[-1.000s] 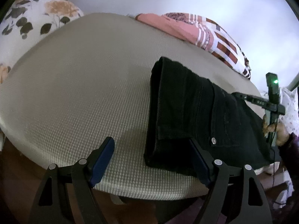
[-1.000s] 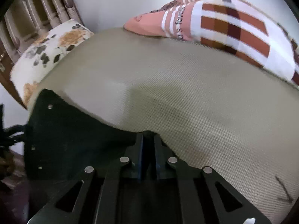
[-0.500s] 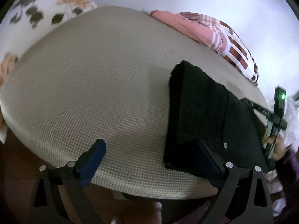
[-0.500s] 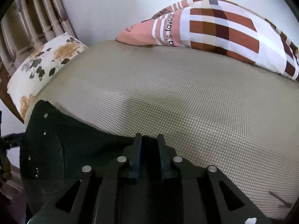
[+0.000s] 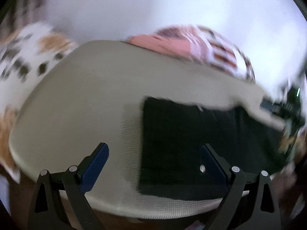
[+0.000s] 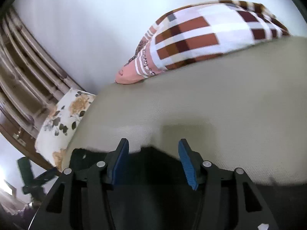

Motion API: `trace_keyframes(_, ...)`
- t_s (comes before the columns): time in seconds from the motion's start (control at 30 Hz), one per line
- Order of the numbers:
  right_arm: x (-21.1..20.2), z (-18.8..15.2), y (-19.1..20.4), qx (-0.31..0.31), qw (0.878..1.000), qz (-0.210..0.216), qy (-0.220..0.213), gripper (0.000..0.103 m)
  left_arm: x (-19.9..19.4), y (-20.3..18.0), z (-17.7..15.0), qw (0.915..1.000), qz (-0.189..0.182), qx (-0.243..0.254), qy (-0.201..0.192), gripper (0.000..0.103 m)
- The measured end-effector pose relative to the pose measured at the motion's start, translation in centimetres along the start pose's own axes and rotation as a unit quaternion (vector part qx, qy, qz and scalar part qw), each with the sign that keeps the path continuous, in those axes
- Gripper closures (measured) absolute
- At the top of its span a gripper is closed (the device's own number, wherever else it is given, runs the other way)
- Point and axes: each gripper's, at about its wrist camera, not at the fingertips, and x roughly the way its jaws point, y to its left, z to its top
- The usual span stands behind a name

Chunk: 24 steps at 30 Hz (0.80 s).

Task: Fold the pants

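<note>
lying folded black pants (image 5: 184,143), beige bed (image 5: 76,115)

Your left wrist cam sits low at the near edge of the bed (image 5: 80,99), tilted down and looking across it toward the far wall, pretty blurry. Your right one hangs just as close and rolled. Both catch the black pants (image 5: 172,134), checked blanket (image 6: 201,36) and floral pillow (image 6: 63,118).
</note>
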Motion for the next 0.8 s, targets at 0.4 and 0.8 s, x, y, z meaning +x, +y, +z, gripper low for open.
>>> trace_keyframes(0.4,-12.7,-7.9,-8.9,0.103,0.991,-0.063,-0.056,0.040,3.8,0.0,0.0,0.9977,-0.031,-0.058,0.019,0.007)
trace_keyframes(0.8,-34.5,-21.4,-21.4,0.344,0.888,-0.155,-0.262,0.039,0.4,-11.7,2.8,0.9964,-0.078,0.024,-0.023,0.007)
